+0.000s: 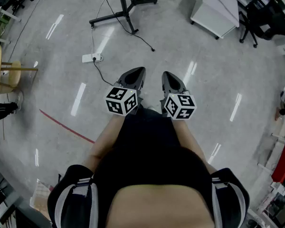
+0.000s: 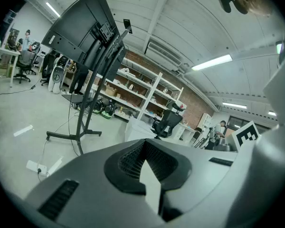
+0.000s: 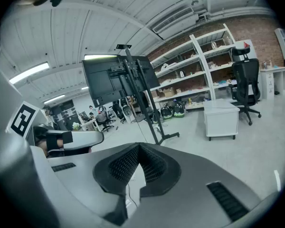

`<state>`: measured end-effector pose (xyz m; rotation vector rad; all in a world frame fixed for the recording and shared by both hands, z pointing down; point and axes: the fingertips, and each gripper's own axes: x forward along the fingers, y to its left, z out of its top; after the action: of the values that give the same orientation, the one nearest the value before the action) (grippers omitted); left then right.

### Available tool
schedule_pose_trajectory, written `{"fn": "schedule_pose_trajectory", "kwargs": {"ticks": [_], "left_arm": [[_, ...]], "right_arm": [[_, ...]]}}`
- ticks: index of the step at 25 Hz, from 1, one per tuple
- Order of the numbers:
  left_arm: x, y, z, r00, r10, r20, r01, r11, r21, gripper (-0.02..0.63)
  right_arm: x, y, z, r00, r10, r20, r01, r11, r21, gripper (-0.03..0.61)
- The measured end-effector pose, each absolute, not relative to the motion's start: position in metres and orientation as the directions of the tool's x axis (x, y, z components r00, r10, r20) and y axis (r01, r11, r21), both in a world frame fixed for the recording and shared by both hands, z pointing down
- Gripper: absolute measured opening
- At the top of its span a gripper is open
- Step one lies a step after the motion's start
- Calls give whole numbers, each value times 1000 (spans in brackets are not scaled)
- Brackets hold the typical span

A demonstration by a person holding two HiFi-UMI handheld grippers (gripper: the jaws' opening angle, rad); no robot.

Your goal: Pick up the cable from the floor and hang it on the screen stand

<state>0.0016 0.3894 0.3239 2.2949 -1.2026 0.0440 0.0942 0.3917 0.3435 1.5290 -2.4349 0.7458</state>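
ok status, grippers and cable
Left gripper and right gripper shut, empty. Cable on floor by screen stand base, untouched. Power strip on floor nearby, left of it.

Bright ceiling strip lights (image 2: 211, 62); glare streaks on floor (image 1: 79, 99); fisheye edges, dark vignette.

The left tongs (image 1: 138, 72) and right tongs (image 1: 167, 76) are held side by side, near each other, before the person's dark-clothed body, tips forward over the grey floor (image 1: 218, 94). Each pair tapers to a closed tip with nothing in it. Ahead stands the black stand base (image 1: 123, 8). A black cable (image 1: 141, 39) trails from it across the floor to a loose end. A white power strip (image 1: 92, 57) lies left of it. A red line (image 1: 66, 126) crosses the floor at left, and a white cabinet (image 1: 217, 11) stands at upper right.
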Motion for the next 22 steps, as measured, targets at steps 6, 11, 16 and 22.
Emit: {"fn": "schedule_pose_trajectory", "kwargs": {"ticks": [6,11,16,22], "left_arm": [[6,384,322,622,-737,265,-757,-481,442,3],[1,381,319,640,-727,249,-742,-501,446,3],[-11,377,322,658,-713,240,-725,-516,455,3],[-28,370,324,675,-697,240,-716,-543,438,3]], "right_arm": [[94,387,341,-452,-799,396,-885,349,-307,23],[91,381,336,-434,-821,371,-892,333,-307,23],[79,376,337,-404,-843,356,-904,308,-295,25],[59,370,335,-400,-837,374,-915,341,-215,25]]}}
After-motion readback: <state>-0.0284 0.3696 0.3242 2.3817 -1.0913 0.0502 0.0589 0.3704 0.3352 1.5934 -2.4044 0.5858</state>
